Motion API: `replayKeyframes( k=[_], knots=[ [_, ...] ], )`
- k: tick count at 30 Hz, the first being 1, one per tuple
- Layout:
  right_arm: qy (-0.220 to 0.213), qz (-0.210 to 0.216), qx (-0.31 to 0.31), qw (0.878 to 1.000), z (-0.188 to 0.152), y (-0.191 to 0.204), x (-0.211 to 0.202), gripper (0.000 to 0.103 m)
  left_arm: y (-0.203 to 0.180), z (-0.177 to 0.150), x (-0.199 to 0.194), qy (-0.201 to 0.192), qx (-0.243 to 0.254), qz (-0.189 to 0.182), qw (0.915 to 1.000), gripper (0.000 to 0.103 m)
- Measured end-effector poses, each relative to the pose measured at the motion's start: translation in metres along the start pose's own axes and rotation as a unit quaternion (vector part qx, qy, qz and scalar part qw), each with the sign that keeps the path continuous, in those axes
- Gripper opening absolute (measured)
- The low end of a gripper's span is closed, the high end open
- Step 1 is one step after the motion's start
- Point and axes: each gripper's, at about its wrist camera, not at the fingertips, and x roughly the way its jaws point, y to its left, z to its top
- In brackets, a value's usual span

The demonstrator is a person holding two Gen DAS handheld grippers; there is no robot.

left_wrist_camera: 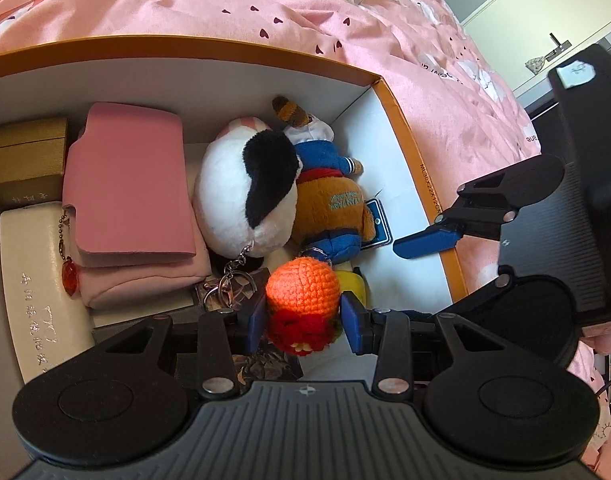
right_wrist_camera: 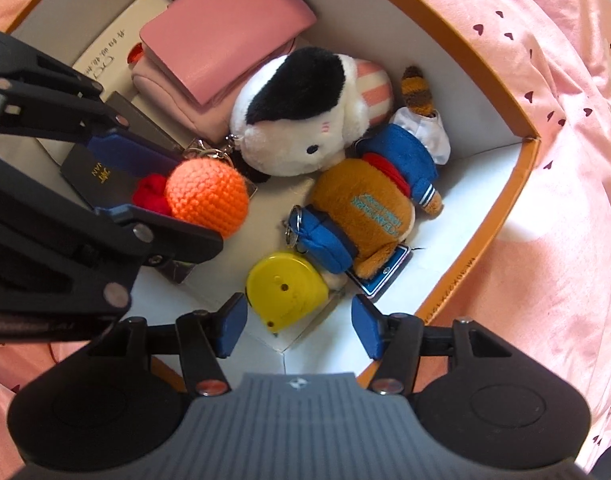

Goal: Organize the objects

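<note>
1. The big cardboard box with orange outside and white inside point(left_wrist_camera: 389, 92) sits on a pink bed cover with small dark hearts point(left_wrist_camera: 265, 4). It is already quite full.
2. Inside the box lie a white and black plush animal point(left_wrist_camera: 245, 188), a brown plush toy in a blue jacket point(left_wrist_camera: 329, 196), a flat pink pouch point(left_wrist_camera: 125, 180), a gold ribbed box point(left_wrist_camera: 25, 160), a long white case point(left_wrist_camera: 37, 272) and a round yellow plastic thing point(right_wrist_camera: 285, 284).
3. The left gripper point(left_wrist_camera: 301, 318) is low in the box. Its blue pads squeeze a knitted orange ball toy with a red bottom point(left_wrist_camera: 303, 292). This toy is not put down yet.
4. The right gripper point(right_wrist_camera: 297, 326) hangs over the box with its jaws apart and nothing in them. The yellow thing lies just below them.
5. I think most of the tidying is done.
6. The only bare floor in the box is by the wall near the brown toy, and it is small. The walls stand close, so moves must be little.
</note>
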Motion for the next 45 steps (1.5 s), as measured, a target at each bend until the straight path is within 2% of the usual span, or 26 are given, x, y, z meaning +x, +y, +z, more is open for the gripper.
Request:
replayKeyframes(
  k=[2,8,12,14,18,22,24,28,32,36,40,45],
  knots=[
    [-0.017,0.002,0.009,1.000,-0.006,-0.004,-0.011,0.060,-0.003,0.000,0.004,0.007,0.007,0.005,0.9999,0.045],
    [-0.099,-0.033,-0.010,0.994,-0.033,-0.005,-0.046,0.058,-0.015,0.004,0.017,0.028,0.028,0.022,0.9990,0.045],
    [-0.136,-0.056,-0.008,0.989,-0.040,-0.009,-0.059,0.059,-0.023,0.003,0.029,0.053,0.034,0.028,0.9976,0.045],
    [-0.142,-0.067,-0.010,0.988,-0.038,-0.014,-0.062,0.059,-0.024,0.003,0.036,0.063,0.029,0.034,0.9970,0.045],
    [-0.141,-0.061,0.008,0.988,-0.044,-0.019,-0.062,0.059,-0.024,0.002,0.043,0.079,0.014,0.042,0.9959,0.045],
    [-0.143,-0.055,0.014,0.988,-0.049,-0.020,-0.060,0.060,-0.022,0.002,0.039,0.075,0.003,0.046,0.9961,0.055],
    [-0.145,-0.051,0.018,0.988,-0.054,-0.019,-0.054,0.060,-0.022,0.002,0.033,0.068,0.000,0.046,0.9966,0.056],
    [-0.155,-0.044,0.029,0.987,-0.058,-0.017,-0.053,0.061,-0.026,-0.005,0.014,0.035,0.002,0.057,0.9978,0.056],
    [-0.169,-0.027,0.043,0.984,-0.062,-0.013,-0.057,0.063,-0.041,-0.019,-0.012,-0.019,0.029,0.081,0.9961,0.055],
    [-0.190,-0.022,0.053,0.980,-0.071,-0.002,-0.065,0.065,-0.060,-0.039,-0.037,-0.091,0.066,0.135,0.9844,0.056],
    [-0.213,-0.013,0.074,0.974,-0.084,0.009,-0.075,0.066,-0.073,-0.059,-0.059,-0.141,0.076,0.163,0.9736,0.056],
    [-0.267,-0.024,0.114,0.957,-0.111,0.027,-0.094,0.069,-0.083,-0.086,-0.090,-0.205,0.076,0.189,0.9573,0.068]
  ],
)
